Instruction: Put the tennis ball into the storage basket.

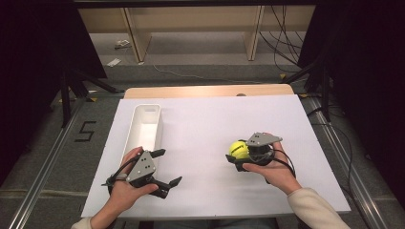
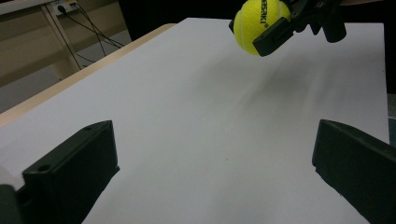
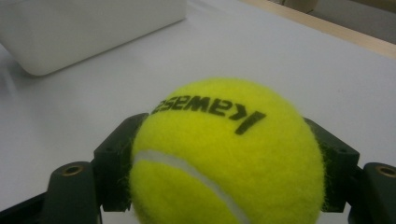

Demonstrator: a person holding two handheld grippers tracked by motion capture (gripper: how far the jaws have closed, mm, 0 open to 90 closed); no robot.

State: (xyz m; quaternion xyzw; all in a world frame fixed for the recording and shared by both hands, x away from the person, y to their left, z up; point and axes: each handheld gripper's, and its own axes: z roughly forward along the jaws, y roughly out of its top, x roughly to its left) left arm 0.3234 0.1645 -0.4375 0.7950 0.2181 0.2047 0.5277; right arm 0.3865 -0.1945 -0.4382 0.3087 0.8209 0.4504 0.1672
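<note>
High view: left tool [image 1: 165,168] at 7 o'clock, jaws wide apart, nothing between them. Right tool [image 1: 239,158] at 4 o'clock, clamped on tennis ball [image 1: 238,149], lifted just off table [image 1: 210,129]. Bin [image 1: 145,125] at 10 o'clock. Risk: round fuzzy ball squirting from jaws, rolling off table.

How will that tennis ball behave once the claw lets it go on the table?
The tennis ball is round, so on the flat white table it will probably roll. Its fuzzy felt likely grips well; the right claw holds it pinched between both pads. It looks light and slightly springy, so it may bounce if dropped.
</note>
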